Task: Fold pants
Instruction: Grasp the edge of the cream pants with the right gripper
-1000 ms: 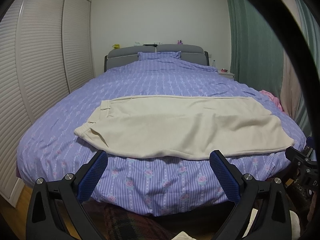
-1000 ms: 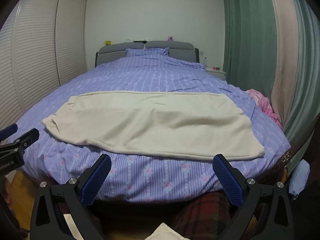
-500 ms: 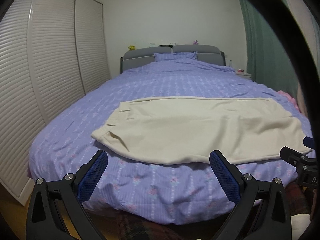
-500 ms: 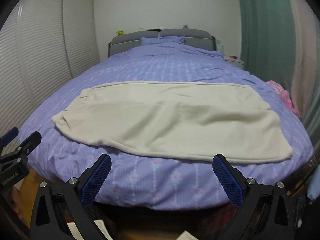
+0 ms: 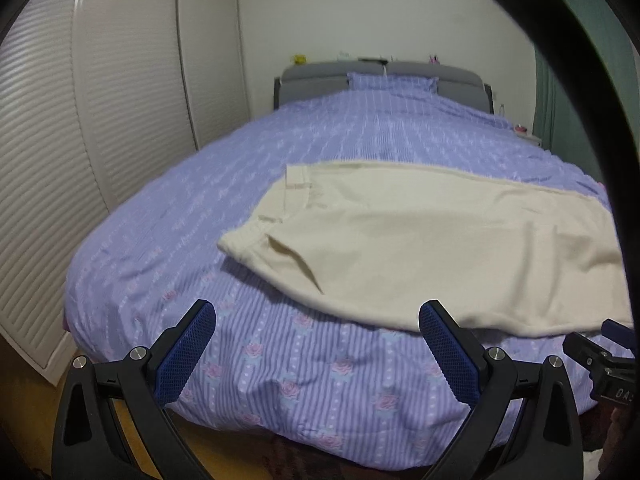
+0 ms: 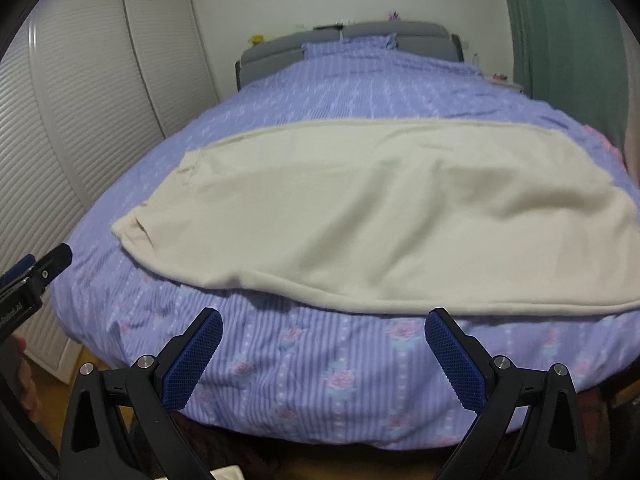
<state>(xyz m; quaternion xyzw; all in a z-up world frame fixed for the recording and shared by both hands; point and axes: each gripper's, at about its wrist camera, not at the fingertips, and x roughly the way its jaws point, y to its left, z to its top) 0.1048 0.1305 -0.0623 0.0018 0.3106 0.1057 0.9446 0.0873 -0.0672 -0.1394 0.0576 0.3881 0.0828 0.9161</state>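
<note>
Both claws hang wide open and empty off the near edge of the bed [image 5: 280, 360]: left claw [image 5: 318, 344], right claw [image 6: 324, 346]. Cream pants [image 6: 380, 216] lie flat crosswise, waistband left. Best approach: pinch the near hem low, both corners together.

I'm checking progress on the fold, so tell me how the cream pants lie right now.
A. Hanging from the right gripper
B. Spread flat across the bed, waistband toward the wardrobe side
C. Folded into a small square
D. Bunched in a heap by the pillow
B: the pants lie spread on the bedspread, waistband on the wardrobe side, with both grippers open and clear of them.
</note>
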